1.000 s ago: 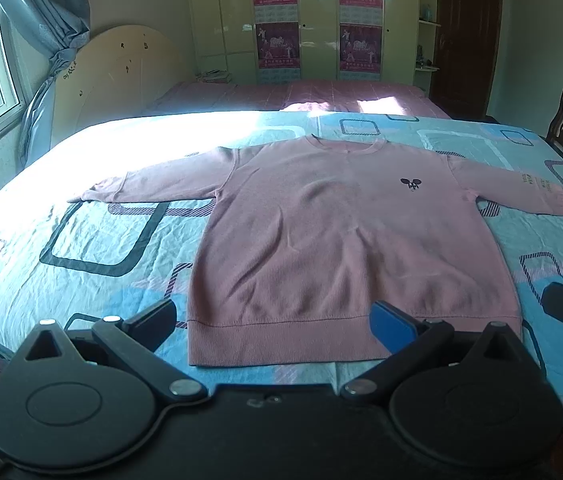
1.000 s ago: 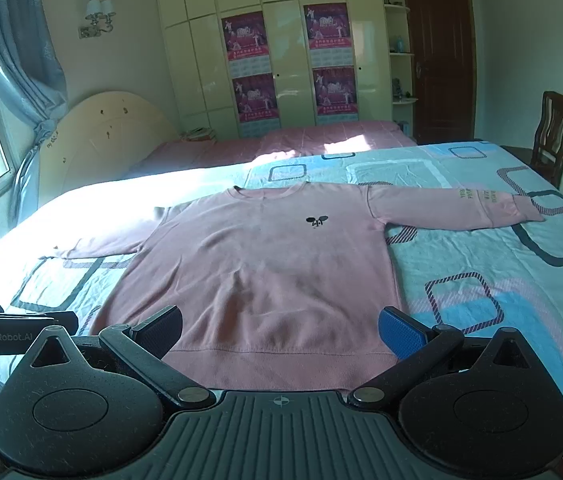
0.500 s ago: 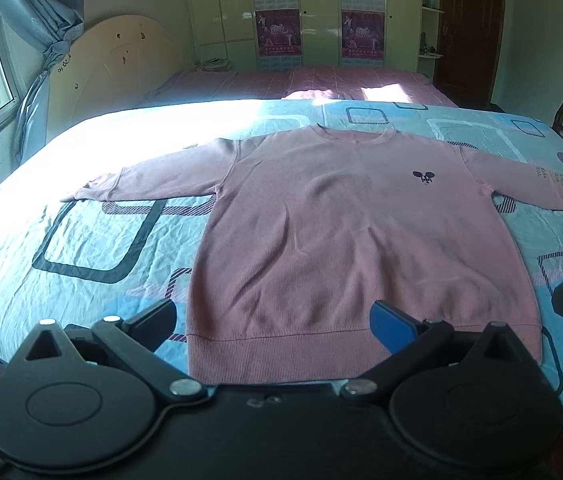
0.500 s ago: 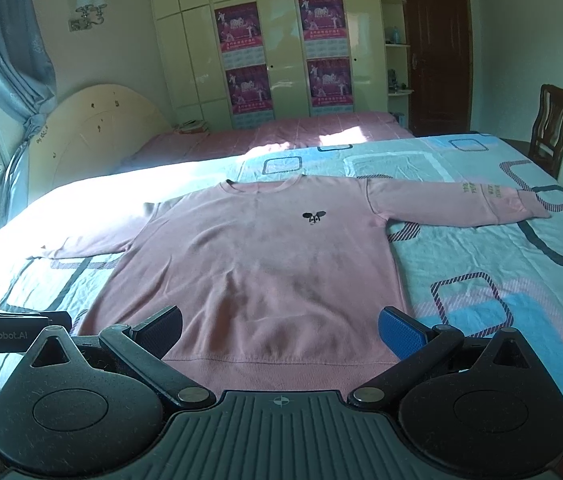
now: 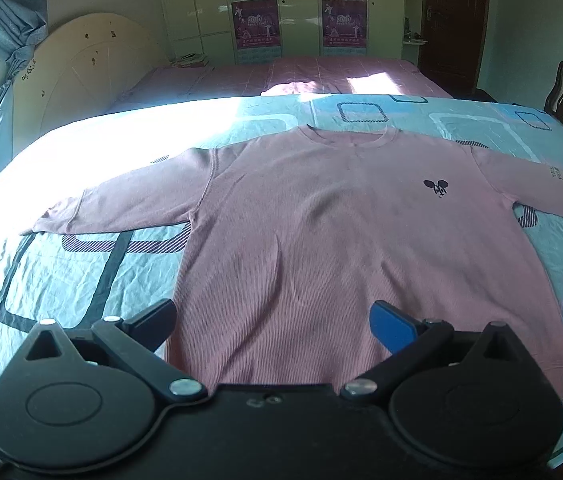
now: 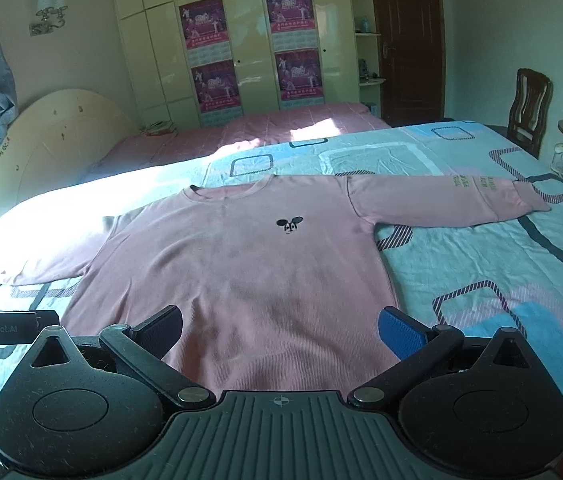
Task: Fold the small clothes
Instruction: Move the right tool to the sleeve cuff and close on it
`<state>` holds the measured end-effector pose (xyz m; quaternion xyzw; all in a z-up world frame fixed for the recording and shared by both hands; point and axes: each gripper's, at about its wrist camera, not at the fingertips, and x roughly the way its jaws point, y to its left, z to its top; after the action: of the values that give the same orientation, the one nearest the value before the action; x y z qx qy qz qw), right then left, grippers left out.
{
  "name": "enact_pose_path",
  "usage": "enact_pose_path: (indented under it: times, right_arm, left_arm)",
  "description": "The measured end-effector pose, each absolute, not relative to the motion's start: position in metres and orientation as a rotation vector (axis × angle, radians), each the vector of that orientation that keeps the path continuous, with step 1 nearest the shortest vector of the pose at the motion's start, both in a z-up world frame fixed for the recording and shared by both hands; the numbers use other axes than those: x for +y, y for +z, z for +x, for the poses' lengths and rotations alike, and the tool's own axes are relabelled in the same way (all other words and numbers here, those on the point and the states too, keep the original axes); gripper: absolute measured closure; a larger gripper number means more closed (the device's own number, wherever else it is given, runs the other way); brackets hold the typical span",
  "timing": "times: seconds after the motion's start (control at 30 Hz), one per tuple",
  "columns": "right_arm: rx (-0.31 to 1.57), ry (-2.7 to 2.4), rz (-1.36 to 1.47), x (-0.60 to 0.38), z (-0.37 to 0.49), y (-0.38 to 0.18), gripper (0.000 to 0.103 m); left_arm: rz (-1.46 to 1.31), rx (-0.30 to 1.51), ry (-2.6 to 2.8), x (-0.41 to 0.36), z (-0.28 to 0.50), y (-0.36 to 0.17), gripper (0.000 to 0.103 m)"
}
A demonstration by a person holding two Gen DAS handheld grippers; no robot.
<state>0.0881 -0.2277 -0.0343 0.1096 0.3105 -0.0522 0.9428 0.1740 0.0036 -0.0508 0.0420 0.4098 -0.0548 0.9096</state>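
Observation:
A pink long-sleeved sweatshirt lies flat, face up, on the bed, sleeves spread left and right, with a small black logo on the chest; it also shows in the right wrist view. My left gripper is open and empty above the hem, over its left half. My right gripper is open and empty above the hem, over its right half. The hem itself is hidden behind both gripper bodies.
The bed has a light blue sheet with square patterns. A second bed with a pink cover stands behind, then wardrobes. A wooden chair stands at the right. The left gripper's body shows at the left edge of the right wrist view.
Both grippers have moved forward over the sweatshirt; its hem has passed under the gripper bodies. Both stay open. The sweatshirt has not moved.

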Motion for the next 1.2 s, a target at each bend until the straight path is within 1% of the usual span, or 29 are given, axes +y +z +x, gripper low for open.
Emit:
enact_pose_path:
  times: [0.33, 0.47, 0.67, 0.97, 1.2]
  right_arm:
    - [0.639, -0.239, 0.227, -0.247, 0.158, -0.041, 0.000]
    - [0.650, -0.276, 0.214, -0.260, 0.180, -0.045, 0.000]
    - [0.653, -0.308, 0.180, -0.293, 0.209, -0.054, 0.000]
    - [0.679, -0.370, 0.147, -0.389, 0.251, -0.081, 0.000]
    - [0.676, -0.448, 0.247, -0.483, 0.259, -0.102, 0.001]
  left_arm:
    - [0.107, 0.888, -0.175, 0.007, 0.253, -0.073, 0.000]
    - [0.156, 0.889, -0.174, 0.001, 0.276, -0.083, 0.000]
    - [0.129, 0.898, -0.172, -0.016, 0.304, -0.095, 0.000]
    - [0.187, 0.893, -0.134, -0.070, 0.346, -0.117, 0.001]
    - [0.155, 0.910, -0.124, -0.108, 0.378, -0.140, 0.005]
